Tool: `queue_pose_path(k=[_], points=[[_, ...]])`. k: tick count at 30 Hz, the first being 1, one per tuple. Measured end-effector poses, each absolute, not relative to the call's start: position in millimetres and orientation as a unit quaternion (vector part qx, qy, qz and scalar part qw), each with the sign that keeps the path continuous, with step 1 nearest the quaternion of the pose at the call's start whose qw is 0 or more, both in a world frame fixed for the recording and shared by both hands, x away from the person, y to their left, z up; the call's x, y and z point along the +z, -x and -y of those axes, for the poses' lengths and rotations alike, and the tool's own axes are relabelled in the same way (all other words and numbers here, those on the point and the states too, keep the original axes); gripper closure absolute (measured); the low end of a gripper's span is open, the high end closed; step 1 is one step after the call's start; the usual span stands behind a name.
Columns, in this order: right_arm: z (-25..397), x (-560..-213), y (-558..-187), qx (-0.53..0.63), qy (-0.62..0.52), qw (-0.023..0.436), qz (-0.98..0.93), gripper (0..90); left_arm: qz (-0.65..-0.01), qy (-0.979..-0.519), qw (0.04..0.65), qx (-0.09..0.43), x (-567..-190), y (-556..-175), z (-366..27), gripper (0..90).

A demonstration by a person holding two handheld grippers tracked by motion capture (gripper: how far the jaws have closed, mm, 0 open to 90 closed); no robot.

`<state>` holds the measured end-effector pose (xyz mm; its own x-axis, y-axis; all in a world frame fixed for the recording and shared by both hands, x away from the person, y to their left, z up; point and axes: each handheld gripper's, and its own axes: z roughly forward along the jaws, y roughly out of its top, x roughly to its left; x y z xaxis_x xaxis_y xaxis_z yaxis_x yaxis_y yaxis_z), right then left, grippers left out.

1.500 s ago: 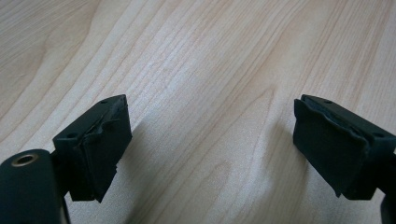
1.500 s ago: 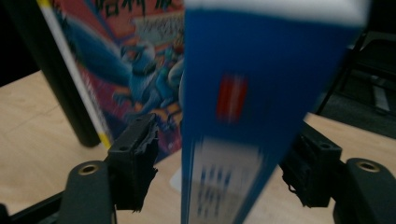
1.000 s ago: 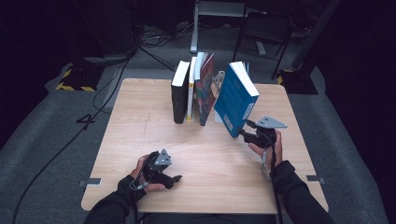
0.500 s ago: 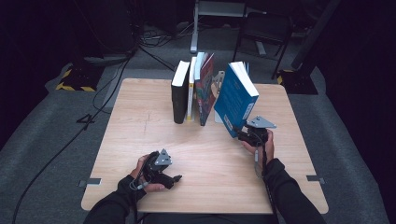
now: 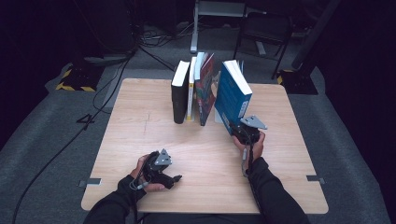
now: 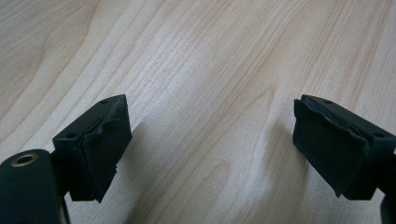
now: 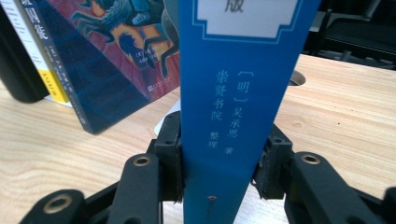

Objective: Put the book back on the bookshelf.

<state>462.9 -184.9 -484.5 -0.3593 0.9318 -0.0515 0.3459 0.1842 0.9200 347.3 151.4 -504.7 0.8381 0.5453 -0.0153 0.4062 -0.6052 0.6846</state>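
A pale wooden table (image 5: 140,135) stands on grey carpet in a dark room, with cables trailing over the floor behind it and a black chair (image 5: 264,28) beyond its far edge. Near the far middle of the table, 3 books stand on end side by side: a black book (image 5: 179,98), a thin yellow-spined book (image 5: 190,93) and a dark illustrated book (image 5: 205,91) that leans to the right. Just to their right, a blue book (image 5: 233,95) is tilted to the left, its spine toward the person. The right gripper (image 5: 243,133) is clamped on the lower end of that spine; the right gripper view shows both pads pressed flat against the blue book (image 7: 238,107) from either side. The left gripper (image 5: 173,178) rests low over the table's near left part, well apart from the books, with its jaws spread wide over bare wood and touching nothing.
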Motion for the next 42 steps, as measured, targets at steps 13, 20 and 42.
queue_pose_path(k=[13,20,42], points=[[175.0,-480.9,-484.3,0.428,-0.480,0.331,-0.690,60.3,-0.266,-0.891,0.355,0.098,-504.7,-347.4,-151.4,12.1],[171.6,-479.0,-490.1,0.418,-0.472,0.331,-0.702,60.3,-0.266,-0.891,0.355,0.097,-504.7,-347.6,-151.3,12.0],[173.1,-471.2,-494.7,0.400,-0.458,0.315,-0.728,55.6,-0.266,-0.891,0.355,0.097,-504.8,-347.4,-151.2,12.1]])
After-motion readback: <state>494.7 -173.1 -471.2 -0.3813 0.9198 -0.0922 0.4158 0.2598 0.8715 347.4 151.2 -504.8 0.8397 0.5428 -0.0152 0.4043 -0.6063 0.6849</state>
